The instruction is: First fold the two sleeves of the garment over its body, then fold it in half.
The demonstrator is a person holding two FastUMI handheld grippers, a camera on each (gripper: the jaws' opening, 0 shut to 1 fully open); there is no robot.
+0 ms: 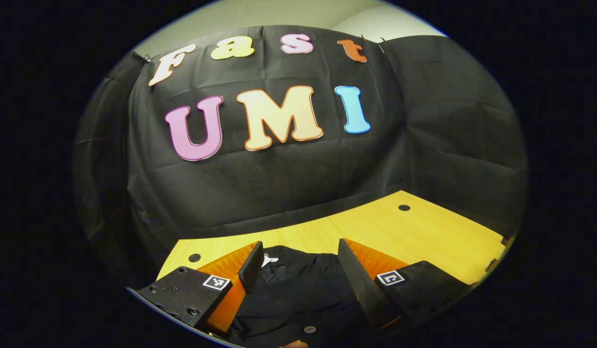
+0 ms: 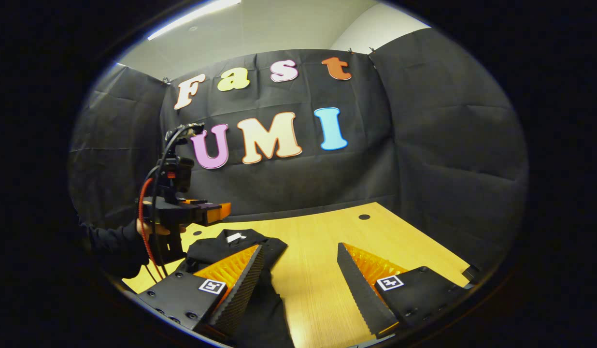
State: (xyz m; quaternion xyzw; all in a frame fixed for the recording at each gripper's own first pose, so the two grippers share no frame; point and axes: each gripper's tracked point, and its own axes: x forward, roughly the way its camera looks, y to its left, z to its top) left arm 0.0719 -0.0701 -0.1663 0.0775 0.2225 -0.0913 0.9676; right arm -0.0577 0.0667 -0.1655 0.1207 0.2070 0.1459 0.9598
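Observation:
A black garment (image 1: pixel 298 290) lies on the yellow wooden table (image 1: pixel 424 237). In the left gripper view it sits below and between the orange-and-black fingers (image 1: pixel 371 290) of my left gripper (image 1: pixel 299 249), which is open and holds nothing. In the right gripper view the garment (image 2: pixel 216 249) lies at the left with a white neck label (image 2: pixel 235 237) showing, and a strip of it runs down toward the near edge. My right gripper (image 2: pixel 299 247) stands open above bare table beside that strip. The left gripper (image 2: pixel 221 211) hovers above the garment's far part, held by a hand (image 2: pixel 149 227) in a dark sleeve.
The table has round cable holes (image 1: pixel 404 208) (image 2: pixel 364 217) near its far edge and a notched right corner (image 1: pixel 496 263). Black cloth walls close the booth behind and at both sides. Bare wood stretches to the right of the garment.

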